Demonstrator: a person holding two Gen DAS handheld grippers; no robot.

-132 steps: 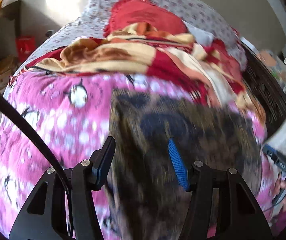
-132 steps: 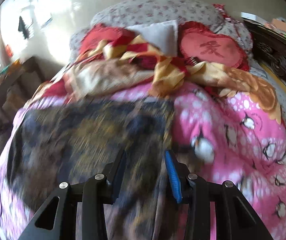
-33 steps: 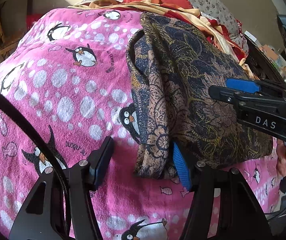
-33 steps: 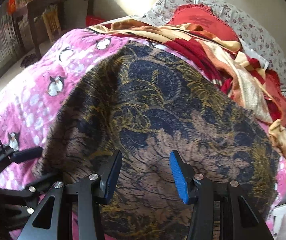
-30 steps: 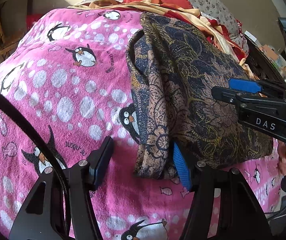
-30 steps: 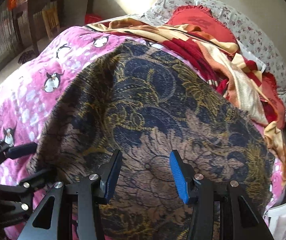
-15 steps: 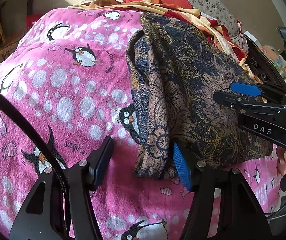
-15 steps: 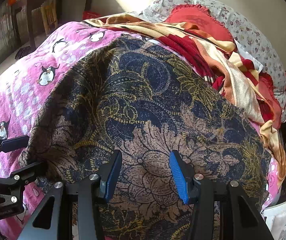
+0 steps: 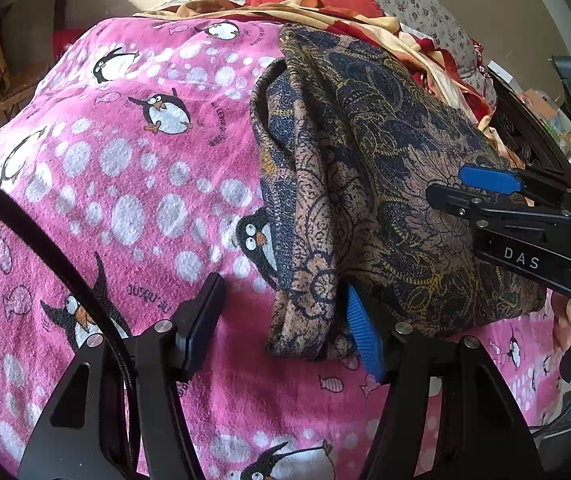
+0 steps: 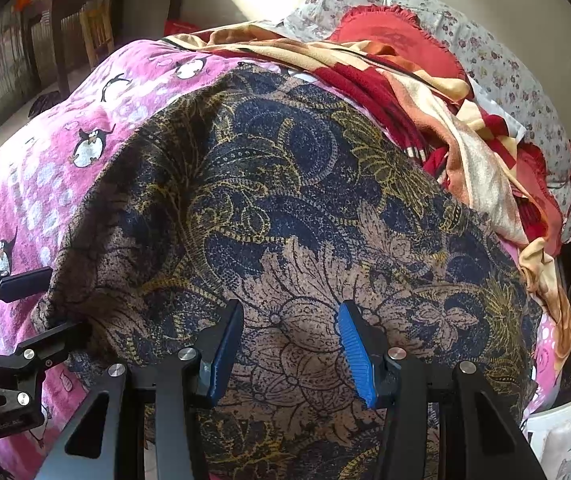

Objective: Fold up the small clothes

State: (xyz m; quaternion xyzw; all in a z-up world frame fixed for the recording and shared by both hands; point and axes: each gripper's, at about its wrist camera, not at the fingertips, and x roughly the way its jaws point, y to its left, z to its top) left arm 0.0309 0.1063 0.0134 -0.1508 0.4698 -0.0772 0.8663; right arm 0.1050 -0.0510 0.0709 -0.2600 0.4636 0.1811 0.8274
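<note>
A folded brown and navy floral garment (image 9: 369,168) lies on the pink penguin blanket (image 9: 125,184). My left gripper (image 9: 281,320) is open at the garment's near left corner; that corner hangs between its fingers, against the blue right pad (image 9: 361,336). My right gripper (image 10: 289,340) is open and hovers just over the garment (image 10: 285,208) near its front edge. The right gripper also shows in the left wrist view (image 9: 497,196), above the garment's right side. The left gripper shows at the left edge of the right wrist view (image 10: 21,308).
A crumpled red and cream blanket (image 10: 425,96) and a red pillow (image 10: 397,36) lie behind the garment. A dark wooden bed frame (image 9: 525,128) runs along the right. A wooden chair (image 10: 93,32) stands beyond the bed's far left.
The right gripper has moved a little forward and lower over the garment. The left gripper has stayed open at the garment's corner. The garment has not moved.
</note>
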